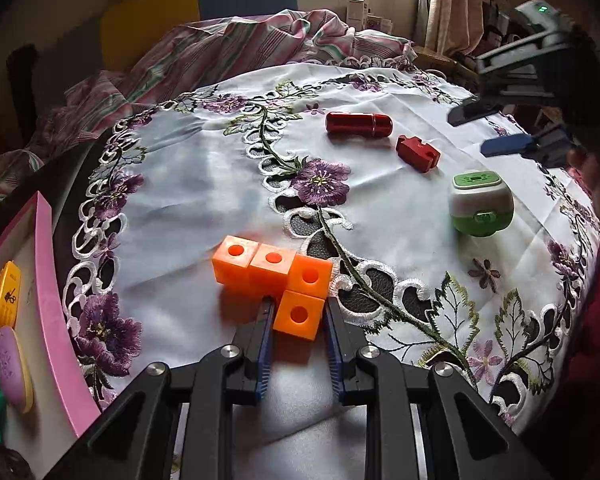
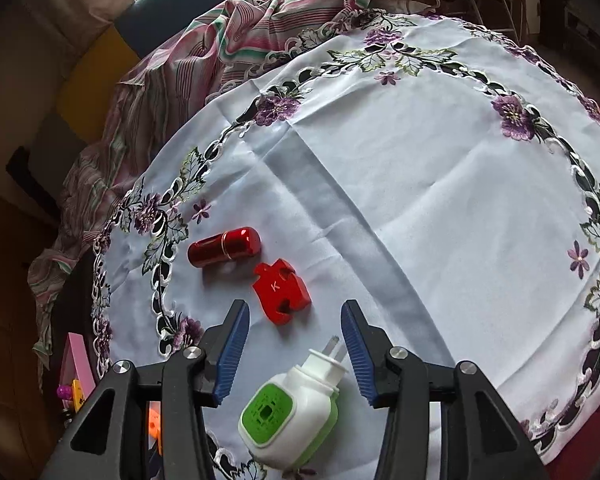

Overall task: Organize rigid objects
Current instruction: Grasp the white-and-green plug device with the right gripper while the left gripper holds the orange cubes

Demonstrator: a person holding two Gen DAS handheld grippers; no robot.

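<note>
Orange blocks [image 1: 278,280] sit between left hand-held gripper [image 1: 298,304] fingers.

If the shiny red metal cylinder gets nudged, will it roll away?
Probably. The shiny red metal cylinder lies on its side with rounded ends, so a sideways push likely rolls it. Its glossy surface may slip between jaws. The creased white embroidered tablecloth might slow it.
</note>
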